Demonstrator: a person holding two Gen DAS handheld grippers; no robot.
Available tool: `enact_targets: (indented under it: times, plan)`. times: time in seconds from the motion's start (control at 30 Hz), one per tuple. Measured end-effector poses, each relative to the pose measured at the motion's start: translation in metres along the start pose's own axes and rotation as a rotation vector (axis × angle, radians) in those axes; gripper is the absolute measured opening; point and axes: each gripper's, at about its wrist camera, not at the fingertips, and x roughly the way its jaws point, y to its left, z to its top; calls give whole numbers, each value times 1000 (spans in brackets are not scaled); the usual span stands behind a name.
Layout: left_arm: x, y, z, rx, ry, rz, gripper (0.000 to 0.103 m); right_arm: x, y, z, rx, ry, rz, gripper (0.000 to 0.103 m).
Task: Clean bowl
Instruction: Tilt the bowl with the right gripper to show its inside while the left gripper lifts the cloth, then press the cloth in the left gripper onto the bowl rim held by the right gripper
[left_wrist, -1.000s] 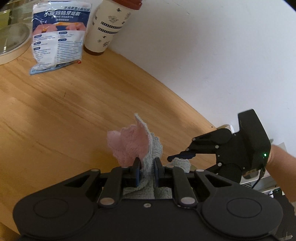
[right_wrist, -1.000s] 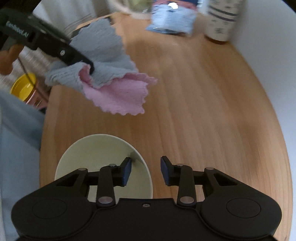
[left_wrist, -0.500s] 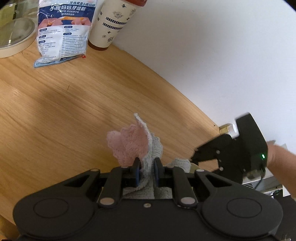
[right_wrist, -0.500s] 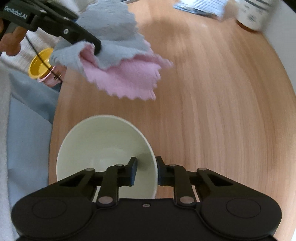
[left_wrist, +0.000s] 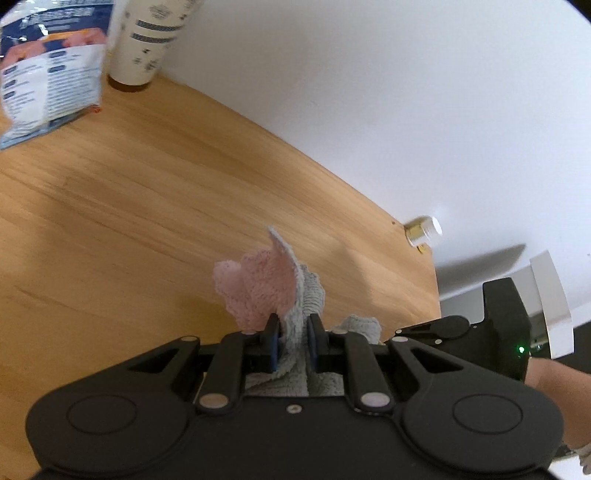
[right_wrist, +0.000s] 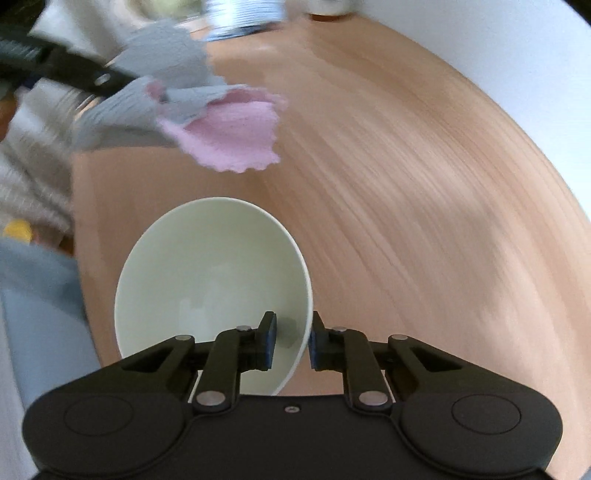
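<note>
- One bowl (right_wrist: 210, 280), pale green, tipped so its hollow faces the right wrist camera; it fills the low centre of that view, over the near left part of the wooden table (right_wrist: 406, 192).
- One right gripper (right_wrist: 291, 345): one finger inside the bowl, one outside, the rim wall clamped between the pads at about 6 o'clock of the bowl. The bowl's near edge is cut off behind the gripper body.
- One cloth (left_wrist: 269, 291) – grey on one face, pink on the other – pinched tight in the left gripper (left_wrist: 293, 341), whose jaws are closed on its bunched middle. In the right wrist view the same cloth (right_wrist: 221, 125) hangs at 11 o'clock from the bowl, apart from it, with motion blur.
- One white patterned paper cup (left_wrist: 147, 40) at 11 o'clock in the left wrist view, its top cut off by the frame.
- One blue-and-white printed packet (left_wrist: 48, 70) just left of the cup; the print is too blurred to read.
- One small brass-coloured fitting (left_wrist: 421, 230) at the table's far corner, at 2 o'clock; what it is cannot be told.
- In the left wrist view the right gripper's dark body (left_wrist: 495, 339) sits at 4 o'clock, half hidden; the bowl is out of sight there.
- A person's forearm (left_wrist: 554, 387) shows at the right edge, cut off.
- A yellow object (right_wrist: 16, 230) at 9 o'clock in the right wrist view – too blurred to identify.
</note>
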Motion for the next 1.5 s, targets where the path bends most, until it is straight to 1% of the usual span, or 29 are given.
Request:
enact_targets:
  times: [0.03,0.17,0.23,0.3,0.5,0.6,0.67,0.8,0.87,0.9,1.0,1.03,1.1,1.17,1.3,1.33,1.37,1.43,1.47,1.5]
  plan:
    - [2,-1,1,9,7,-6,14,1,2,-1,32,-8,-6,22]
    - [8,-2,2,34,30,-17,14,1,13,-1,87,-32,-24,23]
    - [12,-4,2,53,34,-15,14,3,22,2,56,-31,-38,28]
    - [14,-5,2,60,39,-17,14,5,24,6,43,-25,-37,30]
    - [16,-4,5,84,45,-7,14,9,24,16,1,-14,3,31]
    - [15,1,6,69,45,2,14,9,25,21,-31,-25,15,28]
    - [15,4,7,62,44,12,14,10,26,26,-59,-41,25,28]
    - [12,9,9,49,38,28,14,20,28,35,-111,-39,33,28]
    - [10,10,10,46,28,33,14,15,29,33,-135,-41,31,24]
    - [9,10,11,45,25,34,14,10,30,32,-150,-47,33,20]
    - [4,12,13,43,17,40,14,9,43,30,-186,-51,25,12]
    - [2,14,13,40,14,43,14,4,50,26,-222,-55,10,12]
    - [0,16,14,32,10,43,14,-1,65,19,-299,-57,-50,12]
    - [-2,19,13,20,1,31,14,7,74,25,-321,-63,-83,11]
    - [-3,18,12,15,-24,39,14,2,99,17,-385,-92,-200,10]
    - [-3,18,12,13,-28,37,14,2,110,15,-405,-114,-268,10]
    - [-2,17,12,9,-27,24,13,4,125,9,-466,-147,-383,10]
    - [0,13,12,4,-23,-10,13,7,143,0,-532,-194,-518,10]
    - [2,9,13,10,-21,-32,13,7,145,-1,-536,-203,-536,10]
    - [3,5,14,16,-20,-49,13,5,146,-1,-493,-218,-541,10]
